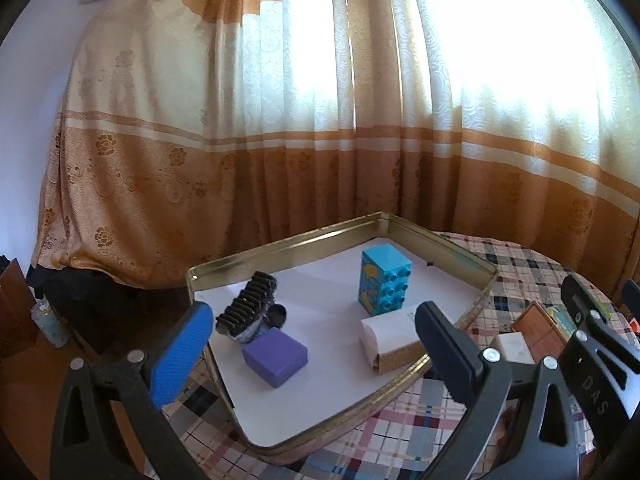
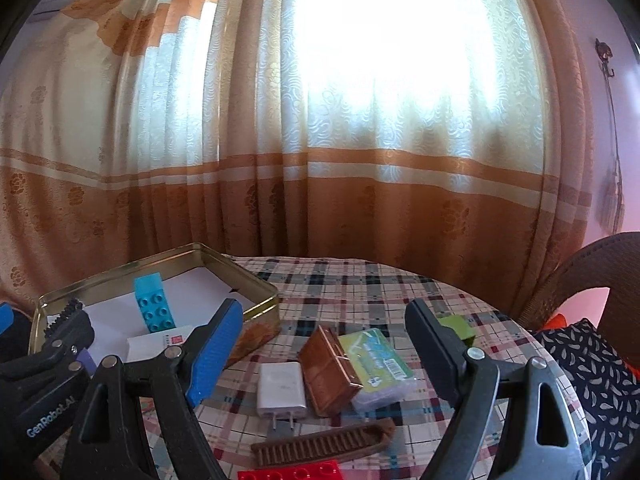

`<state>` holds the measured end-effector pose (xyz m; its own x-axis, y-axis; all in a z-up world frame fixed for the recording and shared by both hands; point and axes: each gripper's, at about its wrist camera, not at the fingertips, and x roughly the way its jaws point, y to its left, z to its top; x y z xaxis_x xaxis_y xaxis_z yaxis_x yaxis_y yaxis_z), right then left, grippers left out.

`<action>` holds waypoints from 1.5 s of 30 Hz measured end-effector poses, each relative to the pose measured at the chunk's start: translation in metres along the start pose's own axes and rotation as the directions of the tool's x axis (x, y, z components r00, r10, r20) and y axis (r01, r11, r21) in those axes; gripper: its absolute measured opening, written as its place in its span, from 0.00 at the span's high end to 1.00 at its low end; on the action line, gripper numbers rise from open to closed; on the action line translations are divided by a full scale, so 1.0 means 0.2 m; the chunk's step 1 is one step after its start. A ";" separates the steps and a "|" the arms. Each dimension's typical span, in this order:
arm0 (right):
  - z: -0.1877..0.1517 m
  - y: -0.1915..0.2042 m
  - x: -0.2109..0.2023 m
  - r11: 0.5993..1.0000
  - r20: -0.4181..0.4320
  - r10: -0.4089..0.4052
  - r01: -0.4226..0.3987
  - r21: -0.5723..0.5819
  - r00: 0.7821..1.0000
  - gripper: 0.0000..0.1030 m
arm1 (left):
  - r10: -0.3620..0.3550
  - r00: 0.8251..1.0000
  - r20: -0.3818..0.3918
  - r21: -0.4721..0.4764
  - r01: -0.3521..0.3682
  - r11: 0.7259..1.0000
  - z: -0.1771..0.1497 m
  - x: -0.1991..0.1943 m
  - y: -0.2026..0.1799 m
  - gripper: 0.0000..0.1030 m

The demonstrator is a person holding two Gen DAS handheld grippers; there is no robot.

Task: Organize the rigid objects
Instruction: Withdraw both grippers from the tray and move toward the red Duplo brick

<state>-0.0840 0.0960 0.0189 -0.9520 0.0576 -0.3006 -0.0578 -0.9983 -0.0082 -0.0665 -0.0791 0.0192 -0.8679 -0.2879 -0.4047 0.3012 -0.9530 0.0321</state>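
Note:
A gold-rimmed tin tray [image 1: 280, 246] with a white floor holds a black hair claw [image 1: 248, 308], a purple block [image 1: 276, 356], an upright teal stud brick [image 1: 384, 282] and a white box with a cork end [image 1: 390, 342]. My left gripper [image 1: 312, 314] hovers open over the tray's near side, nothing between its pads. My right gripper [image 2: 323, 310] is open above the checked table, apart from a white charger plug [image 2: 282, 390], a brown box [image 2: 328, 372], a green packet [image 2: 376, 364], a brown comb [image 2: 324, 442] and a red brick [image 2: 292, 474].
The round table's checked cloth [image 2: 360, 288] ends at orange curtains [image 2: 360, 208]. A small green box [image 2: 460, 326] sits at the far right. A wicker chair [image 2: 592, 264] with a patterned cushion [image 2: 592, 368] stands right of the table. The tray [image 2: 260, 292] lies left of the loose items.

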 end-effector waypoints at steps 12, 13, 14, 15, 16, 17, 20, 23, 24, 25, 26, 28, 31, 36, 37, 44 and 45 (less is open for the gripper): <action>-0.02 -0.31 -0.12 0.969 0.096 -0.134 0.111 0.221 0.986 0.17 | -0.030 0.999 0.012 0.015 0.029 0.999 -0.03 -0.07 -0.06 0.00; -0.02 -0.34 -0.12 0.964 0.093 -0.154 0.129 0.232 0.984 0.17 | -0.030 0.999 0.013 0.022 0.030 0.999 -0.03 -0.08 -0.07 0.00; -0.02 -0.36 -0.12 0.958 0.090 -0.170 0.143 0.247 0.981 0.17 | -0.030 0.999 0.013 0.026 0.030 0.999 -0.03 -0.08 -0.08 0.00; -0.02 -0.39 -0.12 0.952 0.090 -0.179 0.149 0.266 0.980 0.17 | -0.031 0.999 0.015 0.033 0.030 0.999 -0.03 -0.08 -0.09 0.00; -0.02 -0.40 -0.13 0.948 0.091 -0.187 0.155 0.276 0.978 0.17 | -0.034 0.999 0.019 0.043 0.033 0.999 -0.03 -0.09 -0.10 0.00; -0.02 -0.43 -0.14 0.942 0.096 -0.211 0.176 0.284 0.973 0.17 | -0.036 0.999 0.021 0.047 0.035 0.998 -0.03 -0.09 -0.10 0.00; -0.01 -0.49 -0.18 0.928 0.134 -0.263 0.213 0.306 0.955 0.17 | -0.049 0.999 0.017 0.051 0.048 0.998 -0.03 -0.10 -0.11 0.00; -0.01 -0.53 -0.21 0.912 0.166 -0.309 0.242 0.331 0.937 0.17 | -0.059 0.998 0.001 0.047 0.059 0.997 -0.03 -0.09 -0.12 0.00; -0.01 -0.55 -0.23 0.905 0.177 -0.327 0.254 0.343 0.928 0.17 | -0.067 0.998 -0.007 0.045 0.067 0.997 -0.03 -0.09 -0.12 0.00; -0.01 -0.57 -0.24 0.897 0.187 -0.346 0.266 0.353 0.919 0.17 | -0.083 0.996 -0.021 0.040 0.084 0.996 -0.03 -0.08 -0.13 0.00; -0.01 -0.58 -0.26 0.891 0.196 -0.363 0.277 0.359 0.911 0.17 | -0.094 0.995 -0.030 0.036 0.095 0.995 -0.03 -0.08 -0.13 0.00; -0.01 -0.60 -0.27 0.879 0.206 -0.390 0.296 0.373 0.898 0.17 | -0.125 0.991 -0.052 0.039 0.127 0.991 -0.04 -0.08 -0.14 0.00; -0.01 -0.64 -0.28 0.862 0.201 -0.409 0.305 0.404 0.890 0.17 | -0.160 0.985 -0.058 0.090 0.165 0.982 -0.05 -0.10 -0.20 0.00; -0.01 -0.65 -0.27 0.861 0.192 -0.406 0.304 0.408 0.893 0.17 | -0.299 0.940 -0.165 0.167 0.326 0.931 -0.10 -0.11 -0.35 0.00; -0.01 -0.65 -0.26 0.864 0.187 -0.401 0.302 0.404 0.897 0.17 | -0.328 0.923 -0.203 0.183 0.365 0.913 -0.11 -0.10 -0.40 0.00; -0.02 -0.66 -0.24 0.863 0.158 -0.385 0.294 0.411 0.909 0.17 | -0.370 0.847 -0.381 0.221 0.472 0.853 -0.20 -0.07 -0.60 0.01; -0.03 -0.66 -0.23 0.860 0.150 -0.385 0.295 0.416 0.911 0.17 | -0.366 0.843 -0.395 0.229 0.476 0.849 -0.21 -0.06 -0.62 0.01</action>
<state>-0.0304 0.2258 0.0291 -0.8899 0.4380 -0.1276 -0.4555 -0.8380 0.3005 -0.0764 0.0465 -0.0186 -0.6858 0.1432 -0.7135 -0.2477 -0.9679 0.0438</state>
